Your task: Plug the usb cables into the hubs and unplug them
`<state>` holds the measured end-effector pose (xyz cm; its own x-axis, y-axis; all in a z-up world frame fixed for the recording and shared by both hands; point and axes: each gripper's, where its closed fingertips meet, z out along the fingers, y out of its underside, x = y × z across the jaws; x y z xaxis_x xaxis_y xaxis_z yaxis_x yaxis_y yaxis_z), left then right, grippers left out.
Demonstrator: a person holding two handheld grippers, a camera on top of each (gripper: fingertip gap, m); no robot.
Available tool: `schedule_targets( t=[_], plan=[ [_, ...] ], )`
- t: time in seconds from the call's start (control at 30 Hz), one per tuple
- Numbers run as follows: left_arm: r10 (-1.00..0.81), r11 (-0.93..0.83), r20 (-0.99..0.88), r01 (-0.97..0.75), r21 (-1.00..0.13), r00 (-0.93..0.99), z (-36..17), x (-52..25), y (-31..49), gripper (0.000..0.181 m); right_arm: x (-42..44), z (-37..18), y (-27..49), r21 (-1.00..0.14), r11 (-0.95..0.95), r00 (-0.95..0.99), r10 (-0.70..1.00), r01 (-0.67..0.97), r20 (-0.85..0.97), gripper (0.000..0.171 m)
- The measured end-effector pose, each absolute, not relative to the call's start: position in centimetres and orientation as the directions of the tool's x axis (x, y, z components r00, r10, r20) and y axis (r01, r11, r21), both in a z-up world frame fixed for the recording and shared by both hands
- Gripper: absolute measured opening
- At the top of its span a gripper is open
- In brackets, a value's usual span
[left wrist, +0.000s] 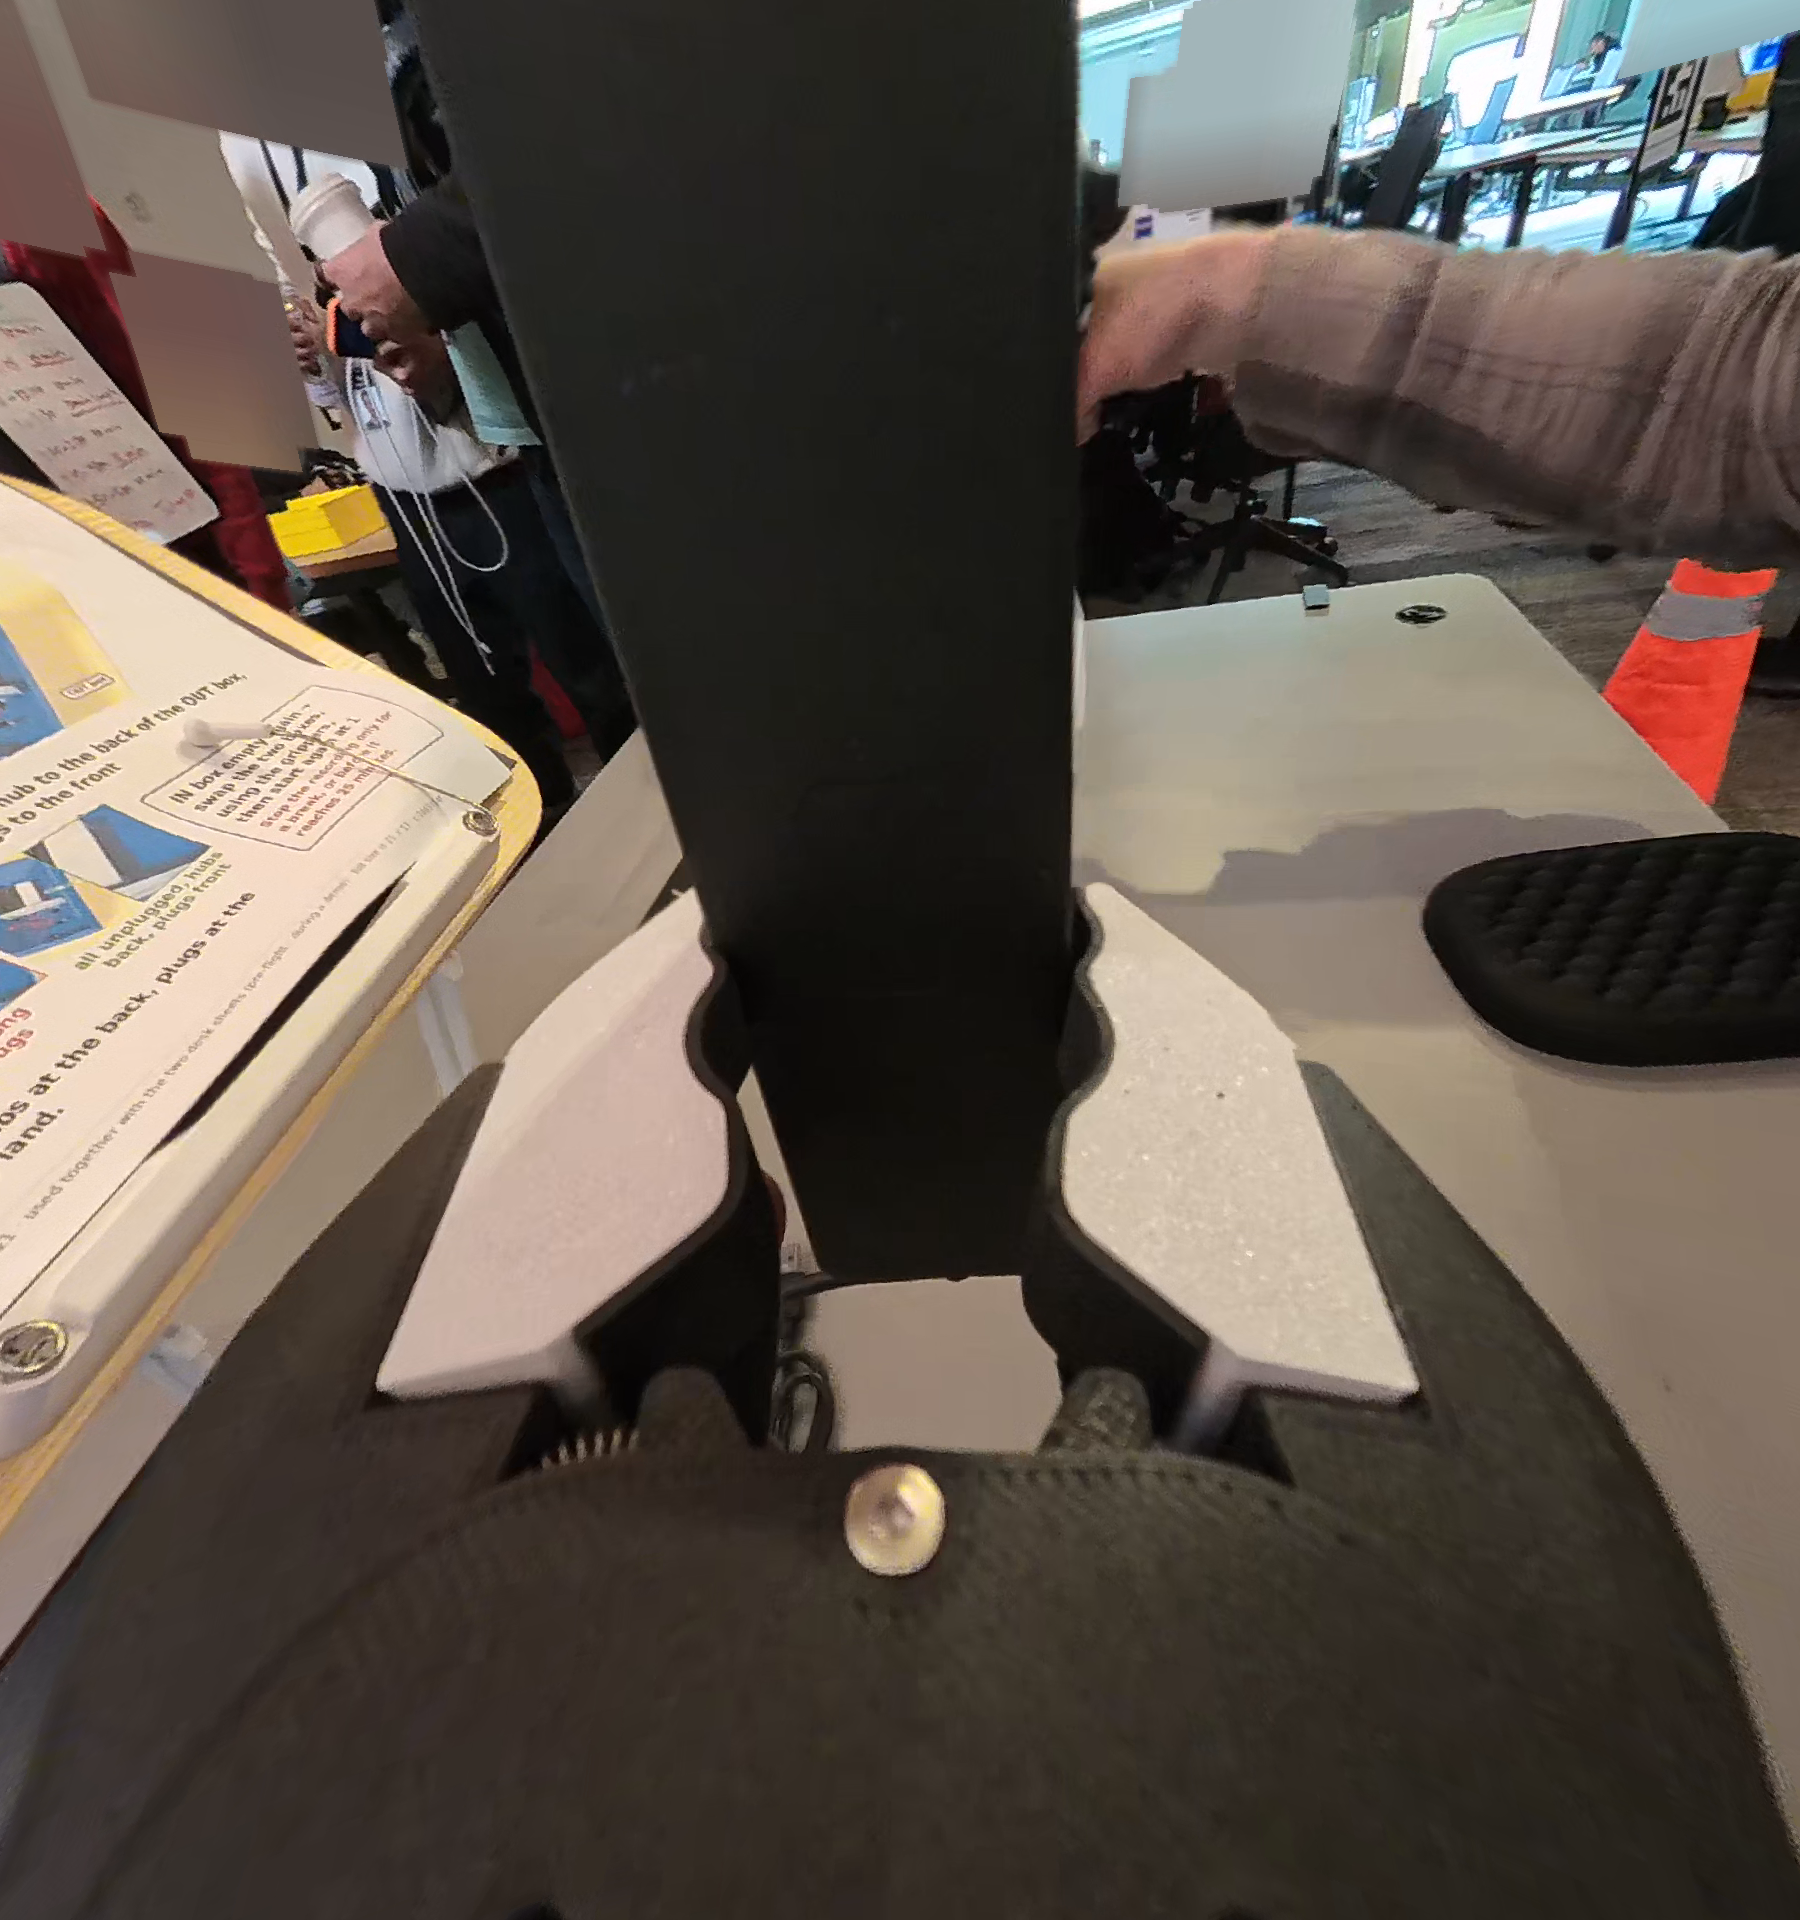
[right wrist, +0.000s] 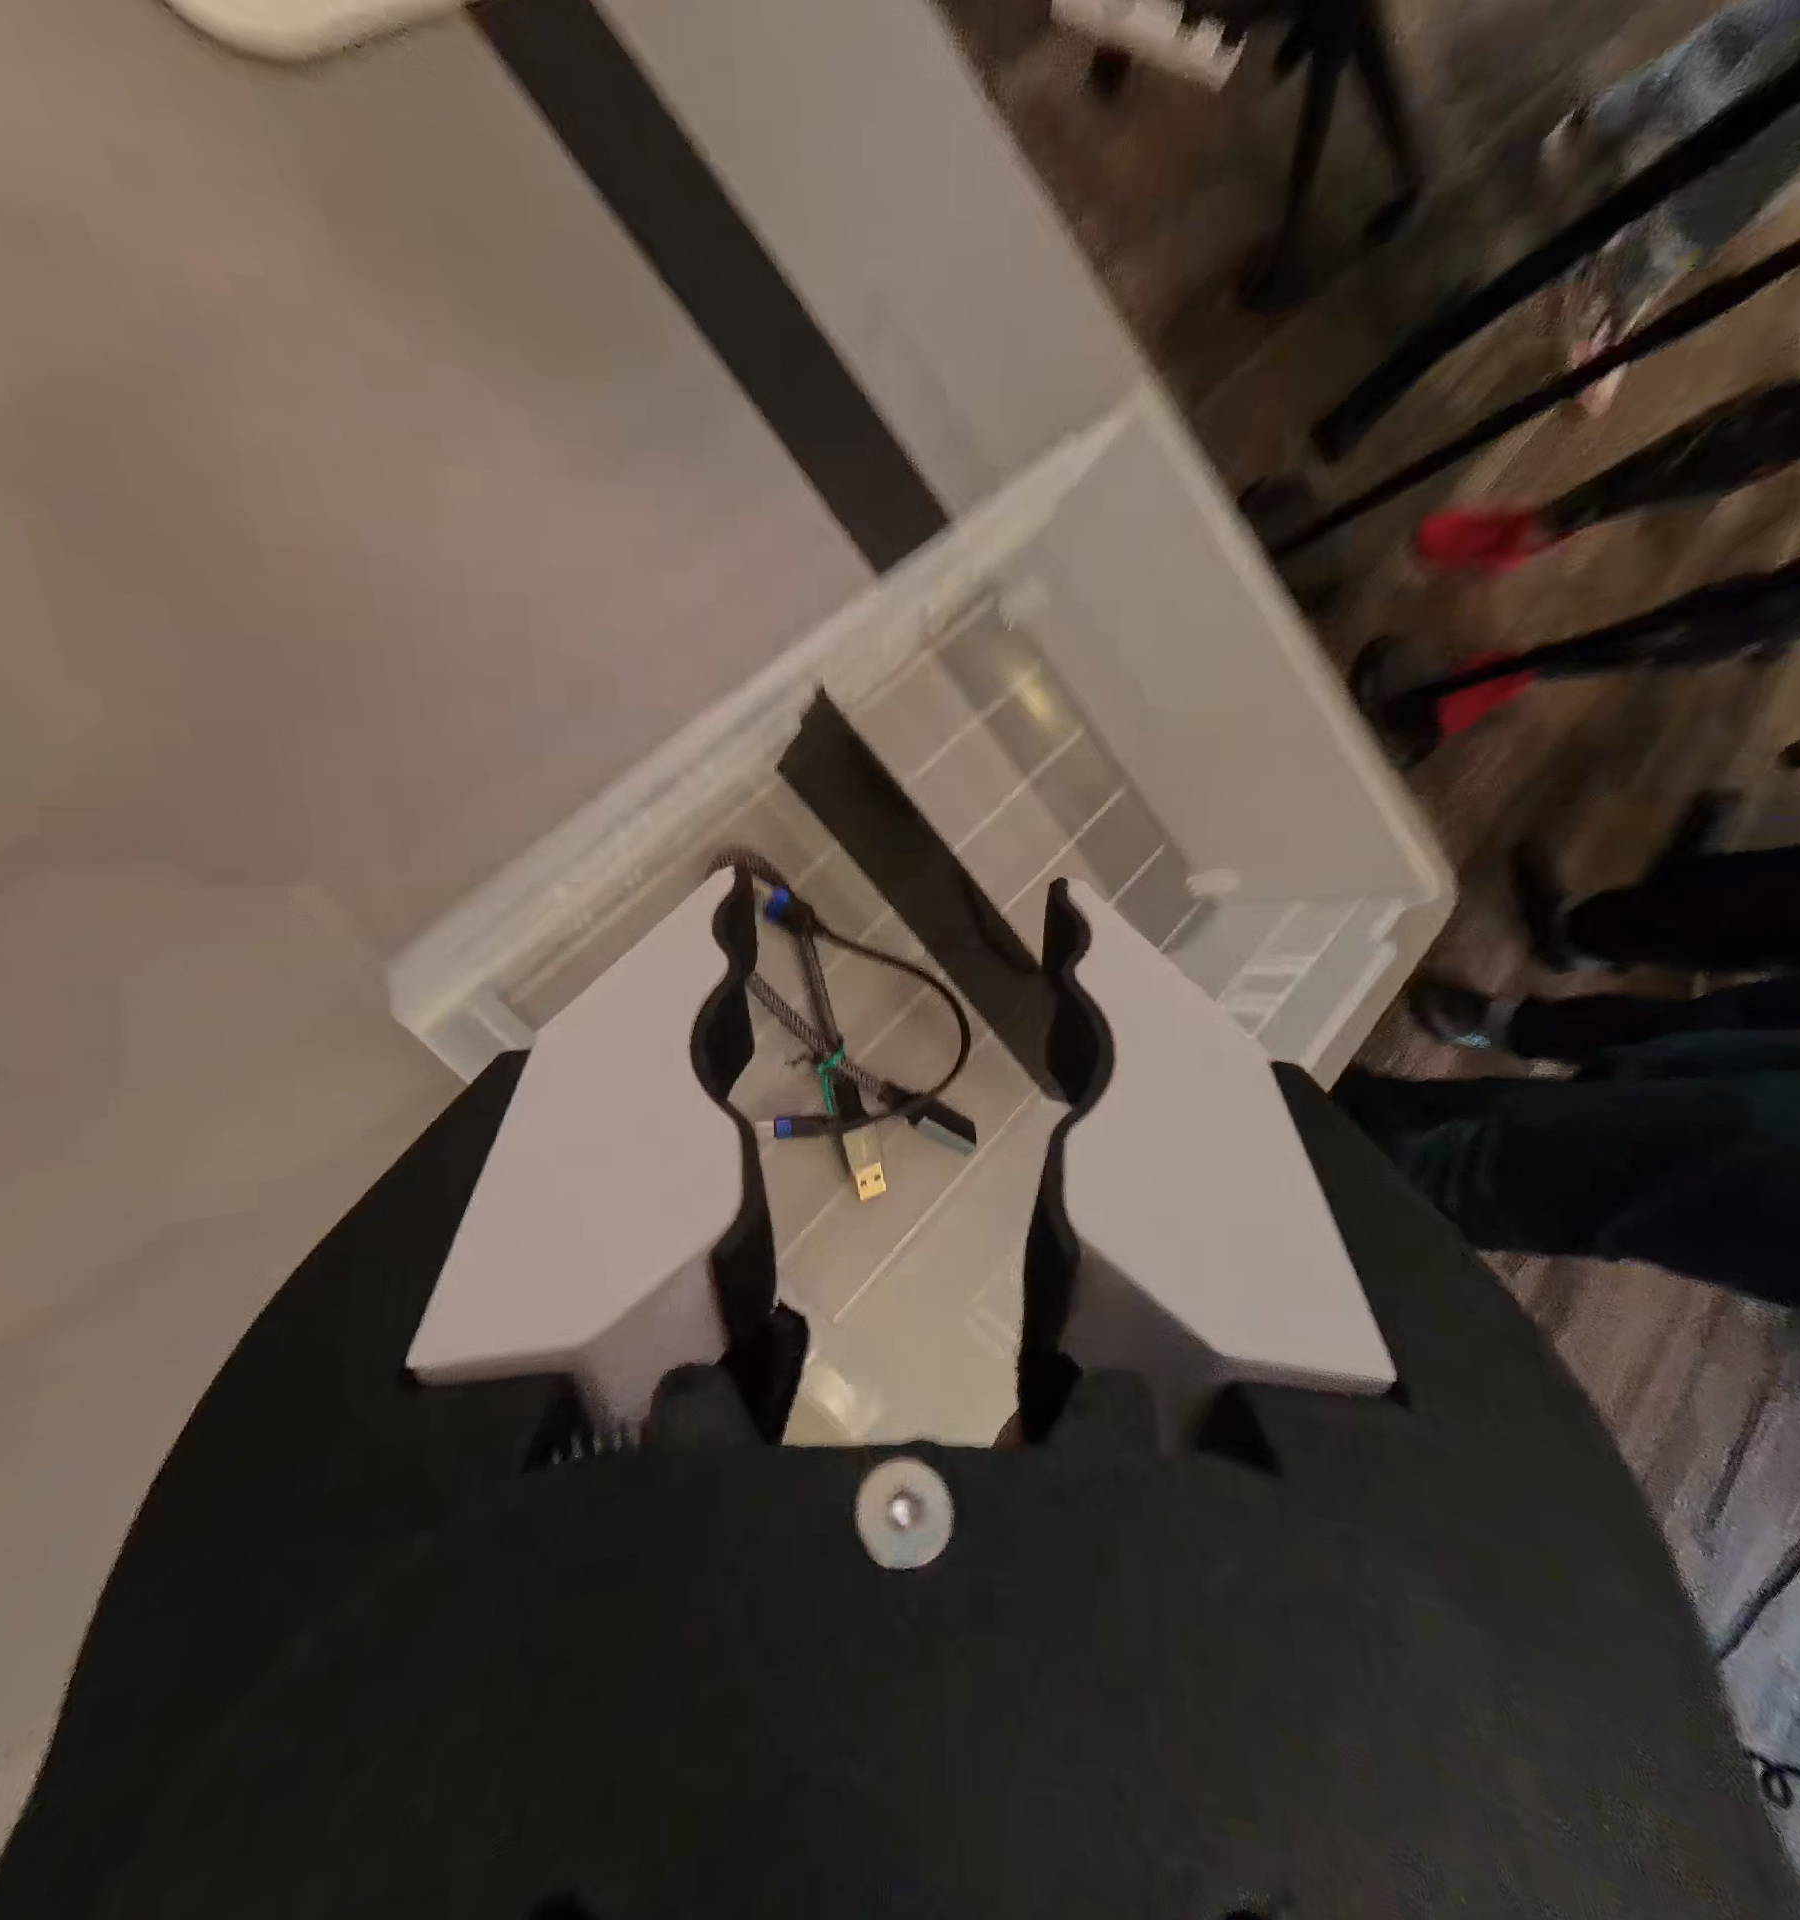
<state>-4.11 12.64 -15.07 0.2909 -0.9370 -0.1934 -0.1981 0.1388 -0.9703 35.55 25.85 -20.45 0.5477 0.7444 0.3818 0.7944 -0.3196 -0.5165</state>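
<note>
My left gripper (left wrist: 896,920) is shut on the lower end of a long black hub (left wrist: 771,520), which stands upright and fills the middle of the left wrist view. The same black bar (right wrist: 730,291) shows in the right wrist view, running down into a clear plastic box (right wrist: 1291,644). My right gripper (right wrist: 891,894) is open and empty above that box. A tied bundle of USB cables (right wrist: 834,997) lies on the box floor between its fingers, with a gold-tipped plug (right wrist: 870,1169) and blue-tipped plugs. The right wrist view is motion-blurred.
A grey table (left wrist: 1291,748) carries a black padded wrist rest (left wrist: 1654,945) on the right. A laminated instruction sheet on a tilted board (left wrist: 148,883) is at the left. A sleeved arm (left wrist: 1550,384) reaches behind the hub. People stand beyond the table, and an orange cone (left wrist: 1696,675) is on the floor. Tip to tip, the grippers are about 45 cm apart.
</note>
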Motion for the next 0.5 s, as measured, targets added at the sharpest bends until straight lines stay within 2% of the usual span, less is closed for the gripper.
schedule_targets(
  t=[0.17,0.3,0.37,0.5],
  plan=[
    [-0.911,0.16,-0.237,-0.24,-0.957,0.338,-15.3,-3.2,13.1,0.058,28.9,-14.5,22.8,-0.618,-0.14,0.505,0.726,0.774,0.468,0.05],
    [-0.884,0.167,-0.257,-0.251,-0.953,0.389,-15.2,-2.0,13.6,0.058,19.2,-9.7,18.2,-0.757,0.071,0.449,0.768,0.65,0.457,0.043],
    [-0.835,0.175,-0.301,-0.296,-0.939,0.46,-15.5,-1.8,14.5,0.058,14.3,-8.5,15.8,-0.792,0.132,0.417,0.793,0.596,0.445,0.044],
    [-0.68,0.219,-0.475,-0.464,-0.859,0.558,-16.3,-2.1,16.5,0.058,6.3,-9.6,12.4,-0.821,0.144,0.345,0.857,0.552,0.383,0.06]
  ],
)
